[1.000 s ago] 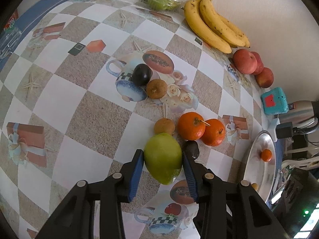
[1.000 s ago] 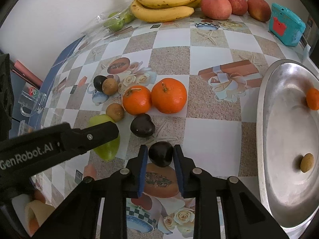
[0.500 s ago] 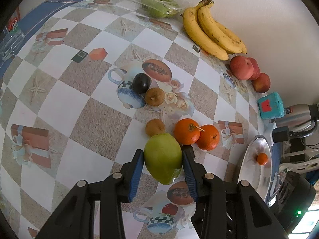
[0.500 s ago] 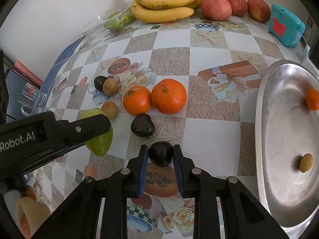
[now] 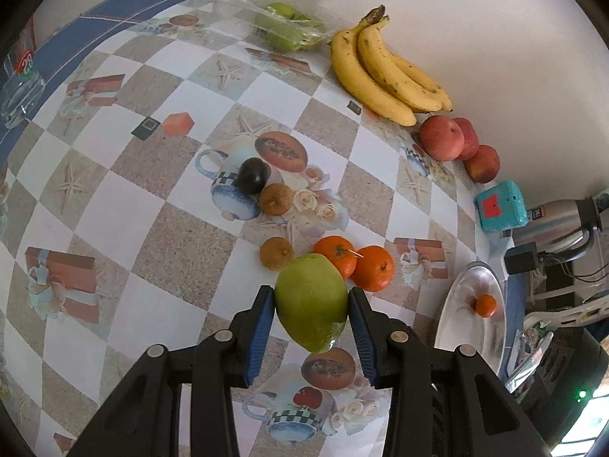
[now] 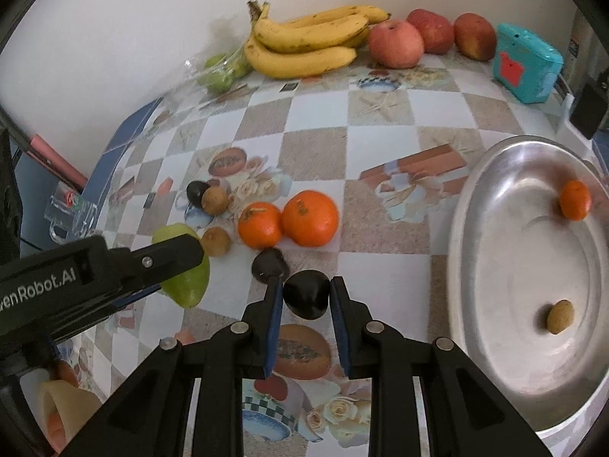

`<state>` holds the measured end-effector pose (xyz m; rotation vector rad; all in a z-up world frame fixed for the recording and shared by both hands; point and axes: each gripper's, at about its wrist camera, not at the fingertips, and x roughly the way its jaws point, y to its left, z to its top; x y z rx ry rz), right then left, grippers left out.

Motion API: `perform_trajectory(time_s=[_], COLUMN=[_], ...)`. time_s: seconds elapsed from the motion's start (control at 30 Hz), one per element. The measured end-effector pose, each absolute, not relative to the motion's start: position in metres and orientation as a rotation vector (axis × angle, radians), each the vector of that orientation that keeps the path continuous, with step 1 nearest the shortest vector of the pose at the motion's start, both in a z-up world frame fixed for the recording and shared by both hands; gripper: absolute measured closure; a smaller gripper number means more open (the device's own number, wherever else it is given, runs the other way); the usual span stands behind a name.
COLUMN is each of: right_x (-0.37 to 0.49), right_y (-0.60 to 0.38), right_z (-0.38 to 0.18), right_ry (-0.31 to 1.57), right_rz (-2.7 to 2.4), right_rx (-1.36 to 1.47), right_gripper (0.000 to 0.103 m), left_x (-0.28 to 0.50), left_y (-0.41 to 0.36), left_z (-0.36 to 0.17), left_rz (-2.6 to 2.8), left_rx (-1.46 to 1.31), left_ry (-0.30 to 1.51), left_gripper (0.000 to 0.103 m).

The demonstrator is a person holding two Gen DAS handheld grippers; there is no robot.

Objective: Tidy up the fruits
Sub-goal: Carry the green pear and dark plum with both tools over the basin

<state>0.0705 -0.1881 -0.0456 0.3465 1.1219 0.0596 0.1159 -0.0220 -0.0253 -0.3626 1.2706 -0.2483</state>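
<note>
My left gripper (image 5: pixel 311 306) is shut on a large green mango (image 5: pixel 311 301), lifted off the checked tablecloth; the same mango (image 6: pixel 188 285) shows behind the left gripper's black finger in the right wrist view. My right gripper (image 6: pixel 306 295) is shut on a small dark fruit (image 6: pixel 306 294), also raised. A second dark fruit (image 6: pixel 269 265) lies just beyond it. Two oranges (image 6: pixel 289 219) and a brown kiwi (image 6: pixel 216 241) sit in the middle. A steel tray (image 6: pixel 479 228) on the right holds a small orange (image 6: pixel 575 200) and a brown fruit (image 6: pixel 560 316).
Bananas (image 6: pixel 308 43), three red apples (image 6: pixel 396 43) and a bag of green fruit (image 6: pixel 219 72) line the back wall. A teal box (image 6: pixel 527 63) stands at the back right. Another dark fruit and kiwi (image 5: pixel 262 186) lie mid-table. A glass (image 5: pixel 19 87) stands far left.
Both grippers have risen with their fruit: the mango has come off the cloth and the table looks farther away. The dark fruit in the right gripper has lifted slightly.
</note>
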Motion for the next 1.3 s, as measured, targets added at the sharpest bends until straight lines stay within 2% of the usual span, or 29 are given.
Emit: perform_trajectory(time_s=[0.77,1.3], right_x=[0.04,0.006], right_y=[-0.288,-0.364], right_z=[-0.029,-0.034], right_ry=[1.052,1.016], right_rz=[-0.184,-0.382], right_rx=[0.451,0.597], right_gripper=[0.077,0.077], left_x=[0.086,0.054], left_y=[-0.104,-0.178], left_z=[-0.012,-0.013], left_rz=[-0.463,-0.642], left_rx=[-0.248,-0.126], left_ry=[1.252,1.168], left_gripper=[0.061,0.061])
